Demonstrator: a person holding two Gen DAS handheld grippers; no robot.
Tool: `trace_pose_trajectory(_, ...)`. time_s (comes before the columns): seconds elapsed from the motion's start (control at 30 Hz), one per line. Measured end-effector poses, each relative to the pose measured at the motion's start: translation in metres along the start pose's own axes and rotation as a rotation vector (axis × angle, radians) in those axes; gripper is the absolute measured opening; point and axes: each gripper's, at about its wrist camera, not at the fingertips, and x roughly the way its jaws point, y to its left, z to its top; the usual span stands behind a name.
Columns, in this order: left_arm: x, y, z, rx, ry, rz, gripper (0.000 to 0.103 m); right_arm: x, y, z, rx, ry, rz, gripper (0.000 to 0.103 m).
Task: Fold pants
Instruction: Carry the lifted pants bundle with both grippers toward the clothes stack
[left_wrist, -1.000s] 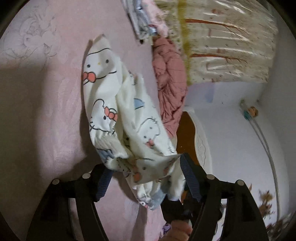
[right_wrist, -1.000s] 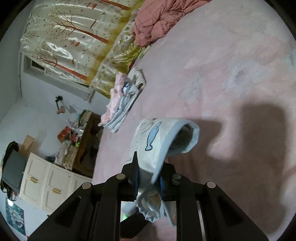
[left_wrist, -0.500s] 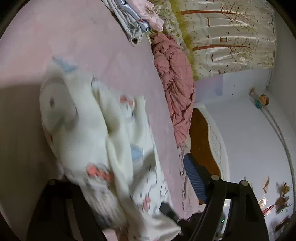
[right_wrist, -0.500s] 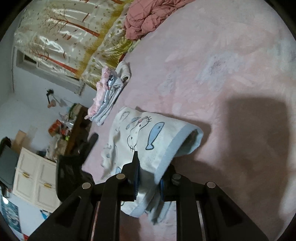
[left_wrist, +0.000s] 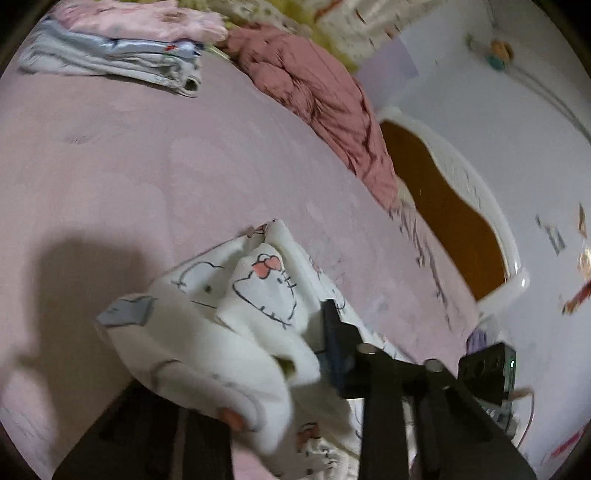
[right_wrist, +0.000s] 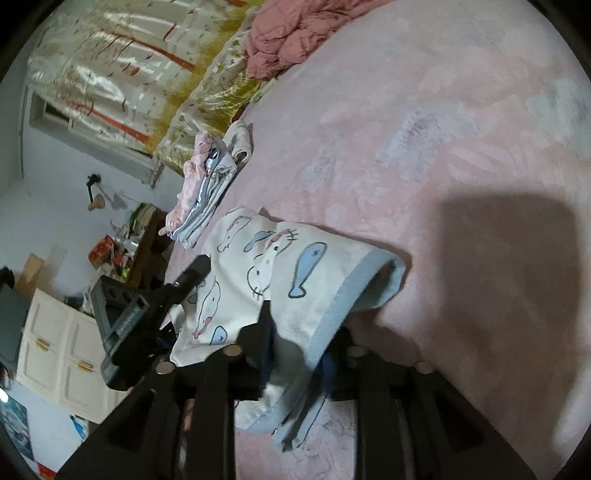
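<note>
White pants with a cat and fish print and a blue waistband (right_wrist: 295, 280) lie bunched on the pink bedspread (right_wrist: 424, 147). My right gripper (right_wrist: 295, 358) is shut on the blue waistband near its edge. In the left wrist view the pants (left_wrist: 229, 325) drape over the left gripper (left_wrist: 266, 354) and hide its left finger; the right finger (left_wrist: 338, 339) shows beside the cloth. The left gripper also shows in the right wrist view (right_wrist: 147, 314), to the left of the pants.
A stack of folded clothes (left_wrist: 122, 55) lies at the far side of the bed, also in the right wrist view (right_wrist: 207, 188). A crumpled red quilt (left_wrist: 317, 96) lies by the curtains (right_wrist: 122, 74). A headboard (left_wrist: 454, 206) and white cabinet (right_wrist: 62, 354) flank the bed.
The left gripper has swung lower and nearer the bed, and the pants now cover its left finger. The right gripper keeps its hold on the waistband while the pants spread out.
</note>
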Motion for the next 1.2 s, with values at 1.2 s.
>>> trace_pose_trajectory(1.2, -0.057, -0.1, -0.044, 0.467, -0.265, 0.402, 0.009, -0.018, 0.083, -0.042, -0.473, -0.189, -0.197, 0.022)
